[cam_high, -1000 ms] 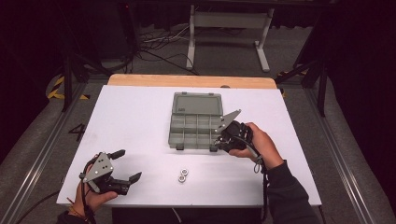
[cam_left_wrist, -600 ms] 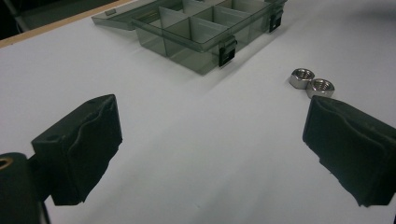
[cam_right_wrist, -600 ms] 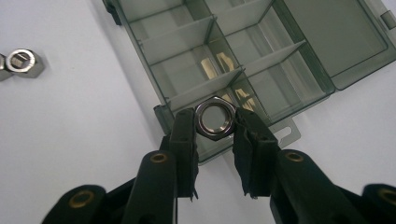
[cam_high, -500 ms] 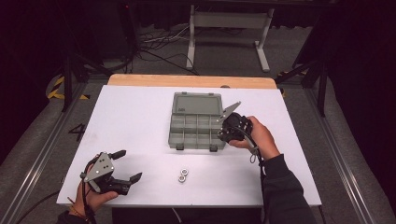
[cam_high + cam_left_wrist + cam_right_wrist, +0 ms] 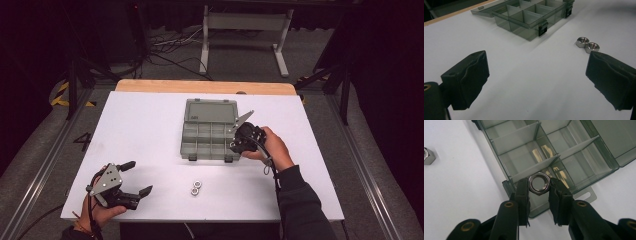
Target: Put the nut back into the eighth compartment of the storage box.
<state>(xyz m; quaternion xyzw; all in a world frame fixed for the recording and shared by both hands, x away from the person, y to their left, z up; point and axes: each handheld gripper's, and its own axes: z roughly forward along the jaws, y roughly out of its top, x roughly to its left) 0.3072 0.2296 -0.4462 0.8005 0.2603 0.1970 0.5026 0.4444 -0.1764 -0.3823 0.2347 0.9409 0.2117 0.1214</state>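
A clear grey compartment box (image 5: 209,131) lies open mid-table, its lid folded back. My right gripper (image 5: 238,142) hovers over the box's near right corner, shut on a steel hex nut (image 5: 539,183) above a compartment of the box (image 5: 584,157). Two more hex nuts (image 5: 195,187) lie side by side on the white table in front of the box; the same pair of nuts (image 5: 587,44) lies just beyond my left gripper's right jaw. My left gripper (image 5: 134,178) rests open near the front left edge with nothing between its jaws.
The white table (image 5: 150,125) has a wooden strip along its far edge. One loose nut (image 5: 427,156) lies left of the box in the right gripper view. Beyond the table are a frame's white legs (image 5: 242,30) and cables on the floor.
My right gripper has moved left and slightly forward with the nut, from beside the box's right edge to over its near right corner. The left gripper has stayed put.
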